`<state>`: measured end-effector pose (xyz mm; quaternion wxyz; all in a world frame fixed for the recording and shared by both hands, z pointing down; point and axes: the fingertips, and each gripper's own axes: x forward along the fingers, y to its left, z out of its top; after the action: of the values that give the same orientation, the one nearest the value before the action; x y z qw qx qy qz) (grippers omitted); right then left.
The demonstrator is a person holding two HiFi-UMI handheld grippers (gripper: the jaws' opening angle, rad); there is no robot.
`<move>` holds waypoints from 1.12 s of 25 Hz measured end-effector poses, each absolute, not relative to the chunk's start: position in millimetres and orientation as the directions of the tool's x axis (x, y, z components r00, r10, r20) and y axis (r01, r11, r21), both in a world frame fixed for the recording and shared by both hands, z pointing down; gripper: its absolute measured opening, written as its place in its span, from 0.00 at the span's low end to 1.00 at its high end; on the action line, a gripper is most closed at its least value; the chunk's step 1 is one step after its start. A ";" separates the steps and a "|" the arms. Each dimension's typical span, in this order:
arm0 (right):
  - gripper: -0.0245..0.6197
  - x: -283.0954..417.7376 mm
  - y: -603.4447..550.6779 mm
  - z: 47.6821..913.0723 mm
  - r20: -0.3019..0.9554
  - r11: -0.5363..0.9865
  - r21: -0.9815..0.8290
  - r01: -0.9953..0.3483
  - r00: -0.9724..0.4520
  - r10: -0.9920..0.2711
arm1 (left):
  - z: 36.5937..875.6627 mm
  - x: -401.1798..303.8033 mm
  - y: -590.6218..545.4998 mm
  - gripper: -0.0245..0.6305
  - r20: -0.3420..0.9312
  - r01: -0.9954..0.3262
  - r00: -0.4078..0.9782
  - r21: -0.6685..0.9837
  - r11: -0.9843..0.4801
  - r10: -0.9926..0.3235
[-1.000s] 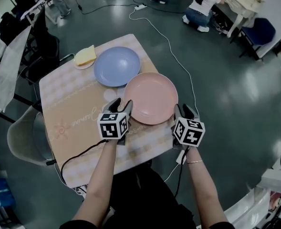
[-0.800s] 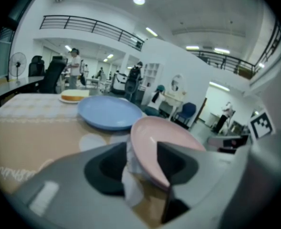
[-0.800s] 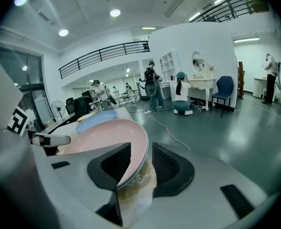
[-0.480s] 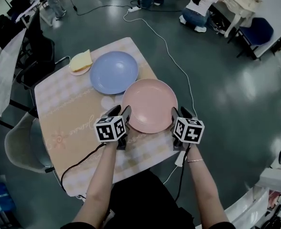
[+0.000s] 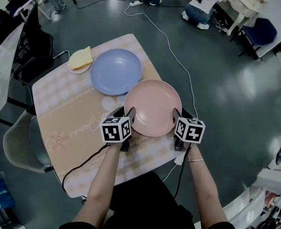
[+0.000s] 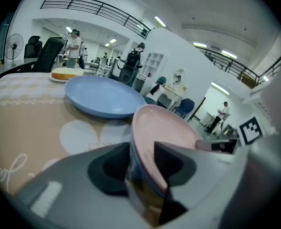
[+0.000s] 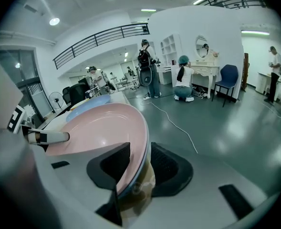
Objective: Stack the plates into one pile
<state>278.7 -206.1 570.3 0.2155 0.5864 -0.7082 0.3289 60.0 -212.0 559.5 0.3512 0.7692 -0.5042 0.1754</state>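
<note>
A pink plate (image 5: 152,106) lies on the near right of the table (image 5: 68,109), with a blue plate (image 5: 116,71) just beyond it to the left. My left gripper (image 5: 123,112) is at the pink plate's left rim and my right gripper (image 5: 181,114) at its right rim. In the left gripper view the pink rim (image 6: 169,128) runs between the jaws, which are closing. In the right gripper view the rim (image 7: 97,132) also sits between closing jaws. I see no pads pressing on it.
A small plate with a yellow slice (image 5: 80,58) sits at the table's far left corner. A grey chair (image 5: 21,142) stands at the left, a black chair (image 5: 35,46) behind. A white cable (image 5: 173,51) crosses the floor on the right. People are at the far wall.
Both grippers have slid forward along the pink plate's sides, so its rim now lies deeper between their jaws. The left jaws have narrowed. The plates stay put.
</note>
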 end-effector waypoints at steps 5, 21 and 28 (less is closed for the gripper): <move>0.20 277.1 -201.8 573.7 0.692 0.095 -0.204 -0.974 -0.212 -0.690 | 561.0 60.6 -210.2 0.25 0.631 -0.900 0.433 0.348 -0.264 -0.644; 0.18 279.4 -173.9 537.9 0.672 0.098 -0.239 -0.966 -0.238 -0.701 | 523.7 62.7 -185.8 0.25 0.592 -0.896 0.440 0.332 -0.293 -0.675; 0.18 256.1 -172.8 509.4 0.637 0.170 -0.248 -0.954 -0.293 -0.713 | 496.2 39.8 -174.9 0.25 0.565 -0.912 0.404 0.311 -0.268 -0.719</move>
<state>256.1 -172.8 509.4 0.1919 0.5627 -0.7405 0.3134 39.8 -174.9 496.2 0.3049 0.7803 -0.5227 0.1581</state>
